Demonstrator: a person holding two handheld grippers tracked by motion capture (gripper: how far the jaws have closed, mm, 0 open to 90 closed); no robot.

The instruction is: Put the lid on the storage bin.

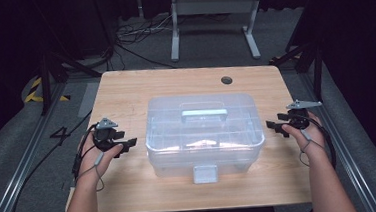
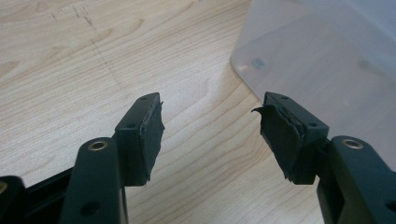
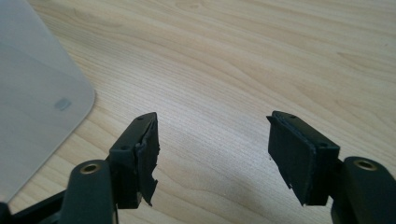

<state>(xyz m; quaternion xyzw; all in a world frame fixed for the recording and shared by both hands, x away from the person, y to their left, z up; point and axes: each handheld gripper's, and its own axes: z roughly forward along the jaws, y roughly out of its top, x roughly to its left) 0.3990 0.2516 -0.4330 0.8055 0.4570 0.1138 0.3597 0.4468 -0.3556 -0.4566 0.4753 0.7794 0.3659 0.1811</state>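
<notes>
A clear plastic storage box with a lid, a pale blue handle and a front latch stands in the middle of the wooden table. My left gripper hovers just left of the box, open, with nothing between its fingers. In the left gripper view the left gripper has the box corner ahead to the right. My right gripper is just right of the box, open and empty. In the right gripper view the right gripper has the box corner at the left.
A round cable hole sits in the table's far right area. Bare wood lies on both sides of the box. Beyond the table are a white desk frame, cables on the floor and dark stands.
</notes>
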